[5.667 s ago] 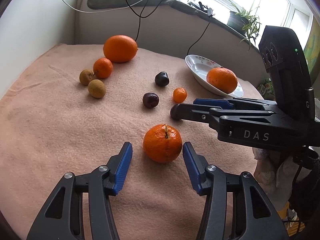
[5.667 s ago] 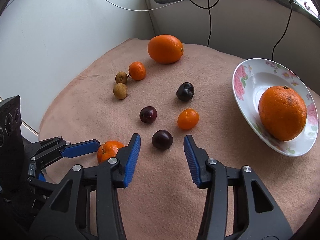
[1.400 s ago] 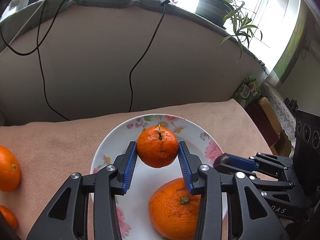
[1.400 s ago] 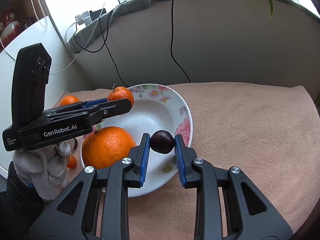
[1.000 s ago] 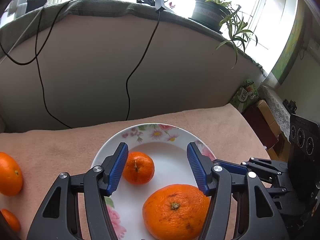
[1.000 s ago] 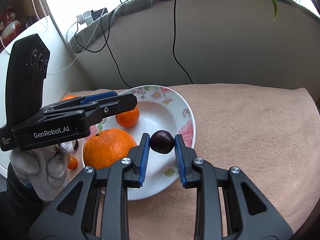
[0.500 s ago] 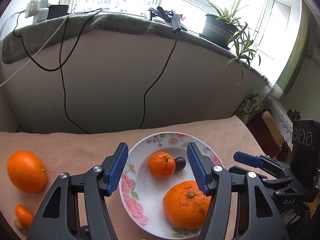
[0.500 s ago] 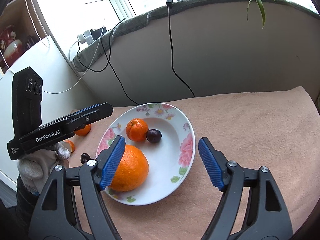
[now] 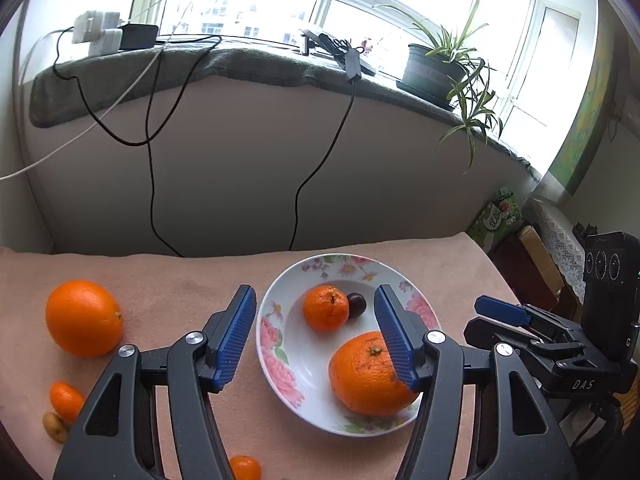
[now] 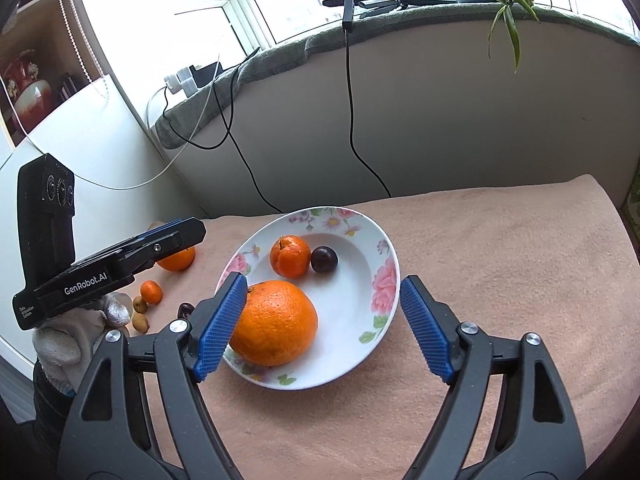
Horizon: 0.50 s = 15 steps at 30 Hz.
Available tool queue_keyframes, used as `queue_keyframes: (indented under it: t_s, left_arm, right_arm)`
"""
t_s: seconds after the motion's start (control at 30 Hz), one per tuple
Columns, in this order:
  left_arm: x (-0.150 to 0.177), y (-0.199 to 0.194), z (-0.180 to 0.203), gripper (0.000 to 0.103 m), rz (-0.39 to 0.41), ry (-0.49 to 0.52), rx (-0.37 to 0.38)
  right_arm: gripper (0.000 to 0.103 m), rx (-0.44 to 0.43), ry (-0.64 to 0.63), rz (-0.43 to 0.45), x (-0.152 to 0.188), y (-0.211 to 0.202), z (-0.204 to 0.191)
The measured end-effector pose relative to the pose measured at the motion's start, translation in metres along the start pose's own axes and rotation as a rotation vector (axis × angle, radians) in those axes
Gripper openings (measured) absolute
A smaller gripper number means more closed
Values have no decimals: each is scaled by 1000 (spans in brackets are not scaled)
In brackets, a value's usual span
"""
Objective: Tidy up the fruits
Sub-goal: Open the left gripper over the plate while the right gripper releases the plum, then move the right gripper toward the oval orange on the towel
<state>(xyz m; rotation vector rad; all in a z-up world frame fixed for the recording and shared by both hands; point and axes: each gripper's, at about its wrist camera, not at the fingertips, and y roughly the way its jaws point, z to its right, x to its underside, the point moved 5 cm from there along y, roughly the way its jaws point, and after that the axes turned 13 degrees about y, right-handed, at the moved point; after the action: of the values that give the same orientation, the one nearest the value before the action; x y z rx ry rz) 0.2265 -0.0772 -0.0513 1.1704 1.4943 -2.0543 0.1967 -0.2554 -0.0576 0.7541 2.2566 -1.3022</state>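
A white floral plate (image 9: 276,344) (image 10: 384,280) holds a large orange (image 9: 366,374) (image 10: 274,324), a small mandarin (image 9: 325,308) (image 10: 290,257) and a dark plum (image 9: 356,304) (image 10: 324,259). My left gripper (image 9: 316,336) is open and empty, raised above and short of the plate. My right gripper (image 10: 322,328) is open and empty, also raised over the plate's near side. Another large orange (image 9: 83,318) (image 10: 176,260), a small mandarin (image 9: 66,400) (image 10: 151,292) and a brown fruit (image 9: 55,426) (image 10: 140,322) lie on the pink cloth left of the plate.
A small orange fruit (image 9: 245,467) lies near the cloth's front edge. A dark plum (image 10: 185,310) sits left of the plate. Black cables (image 9: 152,184) hang down the wall behind. A potted plant (image 9: 436,68) stands on the sill. The table's right edge drops off by boxes (image 9: 532,248).
Both grippers have let go of their fruit into the plate, opened, and pulled back and up. The mandarin and plum now rest side by side in the plate.
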Motion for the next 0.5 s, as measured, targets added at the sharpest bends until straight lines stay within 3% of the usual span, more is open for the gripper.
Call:
queue_keyframes:
  t_s: [0.5]
  left_arm:
    - [29,-56,-31,76,27,-34,-79]
  right_arm:
    - [98,-40,-53,6,22,-11,-43]
